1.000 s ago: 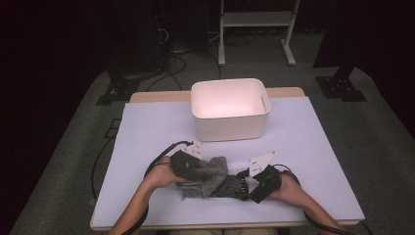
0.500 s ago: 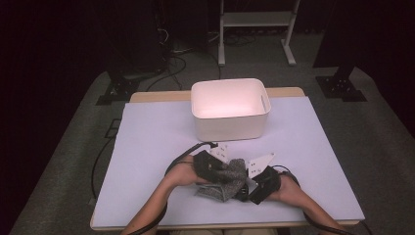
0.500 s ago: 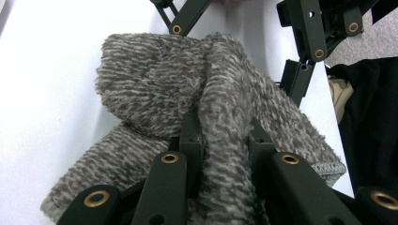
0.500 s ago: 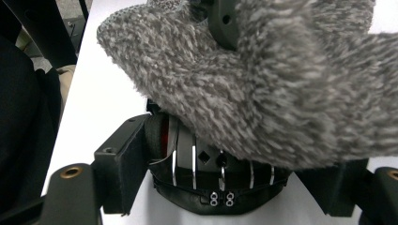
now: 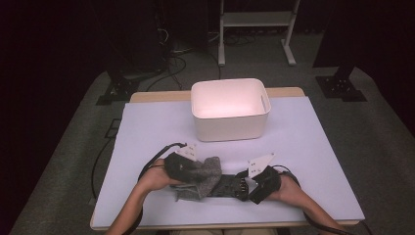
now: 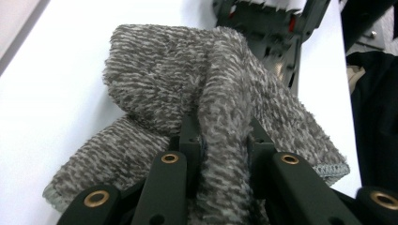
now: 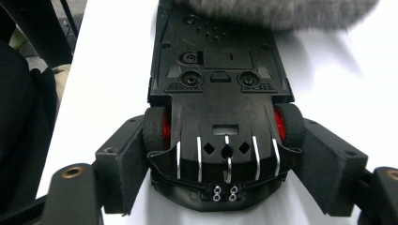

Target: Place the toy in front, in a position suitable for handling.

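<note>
High view: left gripper (image 5: 188, 171), clamped on the grey cloth (image 5: 201, 177), sits left of the upturned toy car (image 5: 226, 185), whose far end the right gripper (image 5: 249, 186) clasps across its rear wheels.

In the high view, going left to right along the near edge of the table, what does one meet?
Left gripper, shut on the grey cloth → upside-down toy car → right gripper, its jaws clamping the car's wheeled end.
</note>
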Available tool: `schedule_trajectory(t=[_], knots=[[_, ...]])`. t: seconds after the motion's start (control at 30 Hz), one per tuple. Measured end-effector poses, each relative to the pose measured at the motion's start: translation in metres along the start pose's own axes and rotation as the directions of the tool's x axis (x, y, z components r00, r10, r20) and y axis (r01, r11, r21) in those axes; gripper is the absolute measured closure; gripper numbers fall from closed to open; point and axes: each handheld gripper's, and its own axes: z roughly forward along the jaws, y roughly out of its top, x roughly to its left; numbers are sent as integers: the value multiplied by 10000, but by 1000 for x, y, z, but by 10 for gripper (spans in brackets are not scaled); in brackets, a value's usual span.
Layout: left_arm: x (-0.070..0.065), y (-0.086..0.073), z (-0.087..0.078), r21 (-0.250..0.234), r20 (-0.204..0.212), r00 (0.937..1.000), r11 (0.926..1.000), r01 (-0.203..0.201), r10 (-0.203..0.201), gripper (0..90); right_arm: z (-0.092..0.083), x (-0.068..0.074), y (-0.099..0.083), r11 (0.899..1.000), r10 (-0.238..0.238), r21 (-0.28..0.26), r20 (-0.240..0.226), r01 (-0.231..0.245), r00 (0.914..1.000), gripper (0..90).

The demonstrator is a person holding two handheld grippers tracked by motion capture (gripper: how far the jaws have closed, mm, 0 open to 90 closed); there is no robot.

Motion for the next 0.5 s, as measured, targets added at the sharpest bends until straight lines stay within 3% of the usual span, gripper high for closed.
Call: schedule_trajectory(t=[0.13, 0.23, 0.5], knots=[[2, -4, -4, -83, -57, 9999, 9999, 149, -150, 744, 0, 0, 0, 10000, -27, 39, -6, 27, 10000, 232], [2, 0, 0, -102, 67, 10000, 9999, 47, -47, 744, 1, 0, 0, 10000, 15, 49, -33, -15, 10000, 231], [-7, 37, 24, 90, 567, 9954, 9969, -783, 776, 744, 1, 0, 0, 10000, 56, 79, -64, -55, 10000, 231]])
